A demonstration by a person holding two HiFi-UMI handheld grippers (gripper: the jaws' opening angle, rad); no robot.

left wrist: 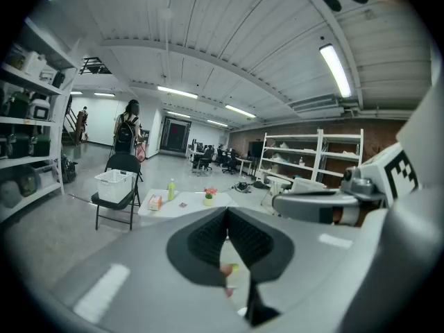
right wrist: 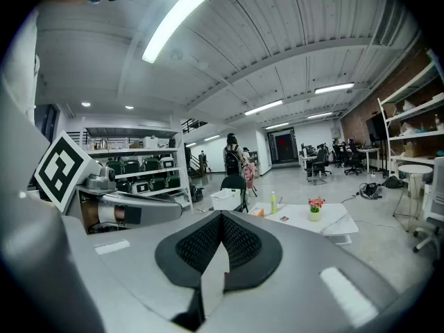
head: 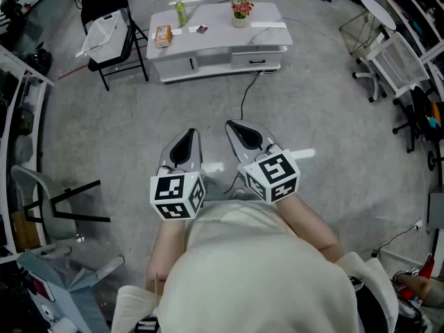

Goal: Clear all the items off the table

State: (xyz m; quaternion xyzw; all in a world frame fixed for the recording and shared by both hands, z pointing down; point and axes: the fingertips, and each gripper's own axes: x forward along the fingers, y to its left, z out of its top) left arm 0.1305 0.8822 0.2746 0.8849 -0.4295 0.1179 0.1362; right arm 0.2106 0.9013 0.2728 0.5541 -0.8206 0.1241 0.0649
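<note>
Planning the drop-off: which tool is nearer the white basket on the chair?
Left. The basket sits far ahead and to the left of both; the left tool is on that side, the right tool beside it, farther off.

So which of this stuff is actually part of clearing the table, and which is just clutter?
Job: green bottle, orange box, small card, flower pot, all on the white table; white basket likely the drop-off.
Lying about: black chair, floor cable, white chairs at right.
</note>
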